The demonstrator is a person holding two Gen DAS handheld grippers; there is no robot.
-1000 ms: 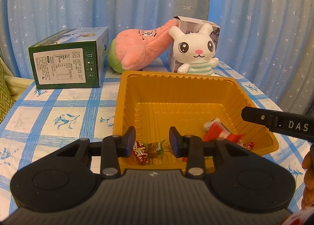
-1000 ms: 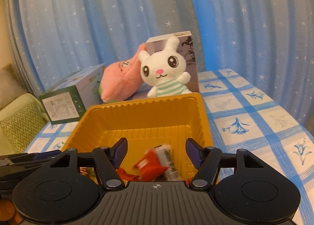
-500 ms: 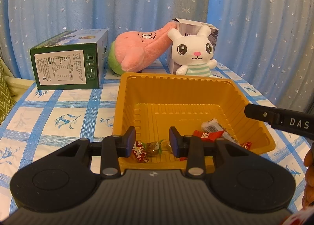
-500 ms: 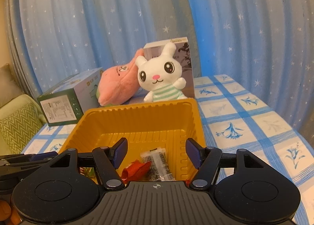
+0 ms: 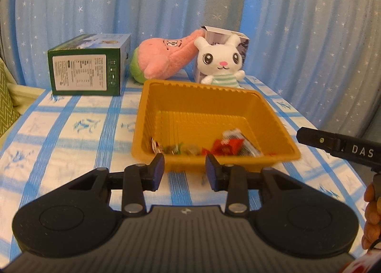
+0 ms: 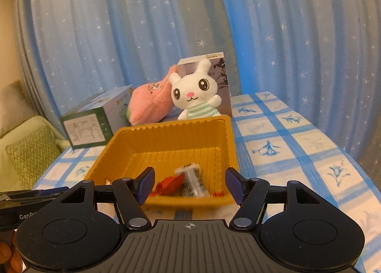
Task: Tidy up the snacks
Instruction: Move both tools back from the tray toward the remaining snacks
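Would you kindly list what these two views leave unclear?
- Snack wrappers in the yellow tray: motion-blurred, so the brands are unreadable in both views.
- Grey box: the white rabbit plush covers its print.
- Green box: label too small to read.

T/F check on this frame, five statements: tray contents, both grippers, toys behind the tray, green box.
1. The yellow tray holds several wrapped snacks. True.
2. The left gripper is clamped on a snack. False: its jaws stand apart with nothing between them.
3. The white bunny plush sits just behind the tray's far rim. True.
4. The green box stands inside the tray. False: it rests on the checked tablecloth, left of the tray.
5. The right gripper is open and holds nothing. True.
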